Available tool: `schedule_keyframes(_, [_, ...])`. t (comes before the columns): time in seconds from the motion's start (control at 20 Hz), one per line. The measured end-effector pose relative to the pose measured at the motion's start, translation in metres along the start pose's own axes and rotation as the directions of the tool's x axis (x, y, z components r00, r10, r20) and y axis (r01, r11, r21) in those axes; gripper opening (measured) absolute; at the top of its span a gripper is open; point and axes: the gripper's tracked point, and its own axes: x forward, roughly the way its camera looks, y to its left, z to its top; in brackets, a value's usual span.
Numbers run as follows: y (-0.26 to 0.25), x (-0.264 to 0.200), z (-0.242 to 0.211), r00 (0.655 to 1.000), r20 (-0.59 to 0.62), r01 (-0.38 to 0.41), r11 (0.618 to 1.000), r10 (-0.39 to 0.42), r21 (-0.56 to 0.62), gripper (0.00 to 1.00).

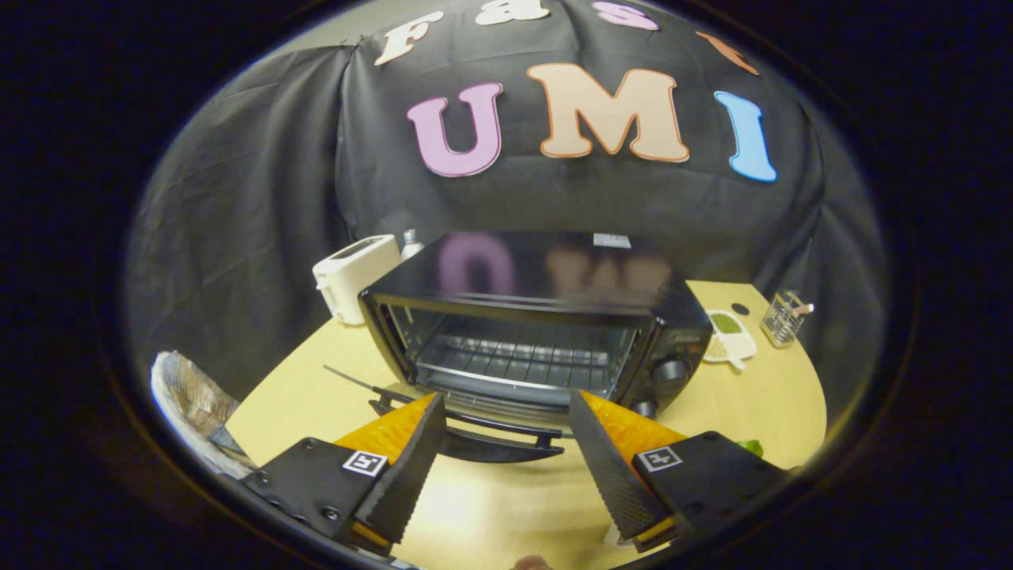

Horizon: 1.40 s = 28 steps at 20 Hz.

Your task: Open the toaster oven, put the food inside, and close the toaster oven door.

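A black toaster oven [538, 317] stands on the yellow table [316, 396], just beyond my fingers. Its glass door [483, 431] is folded all the way down toward me, and the door handle [495, 427] runs across between the fingertips. Inside, a wire rack [522, 356] is bare. My gripper [504, 405] is open, the fingers spread wide on either side of the lowered door, holding nothing. A small green bit [752, 447] peeks out beside the right finger; I cannot tell what it is.
A white toaster [352, 277] and a small bottle [410, 244] stand behind the oven to the left. To the right sit a white dish with green and tan contents [728, 336] and a wire holder [783, 318]. Crumpled paper [194, 404] lies off the table's left edge.
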Motion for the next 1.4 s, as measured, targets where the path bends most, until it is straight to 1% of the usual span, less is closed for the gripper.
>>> schedule_keyframes(0.15, [0.003,-0.007,-0.029,0.998,-0.059,-0.027,1.0,0.027,0.004,0.99])
schedule_keyframes(0.35, [0.005,-0.01,-0.062,0.99,-0.131,-0.042,0.998,0.049,0.056,0.99])
schedule_keyframes(0.65, [0.01,0.004,-0.093,0.983,-0.173,-0.039,0.995,0.054,0.091,0.99])
schedule_keyframes(0.8, [0.015,0.01,-0.115,0.974,-0.216,-0.04,0.993,0.063,0.113,0.99])
schedule_keyframes(0.9, [0.015,0.01,-0.124,0.974,-0.218,-0.045,0.994,0.067,0.103,0.99])
schedule_keyframes(1.0, [0.017,0.011,-0.123,0.976,-0.203,-0.06,0.995,0.075,0.081,0.98])
schedule_keyframes(1.15, [0.013,0.006,-0.111,0.982,-0.168,-0.072,0.991,0.09,0.11,0.99])
schedule_keyframes(1.3, [-0.004,0.002,-0.076,0.994,-0.086,-0.061,0.991,0.072,0.121,0.98])
schedule_keyframes(1.4, [-0.026,-0.007,-0.046,0.999,-0.02,-0.038,0.99,0.042,0.135,0.98])
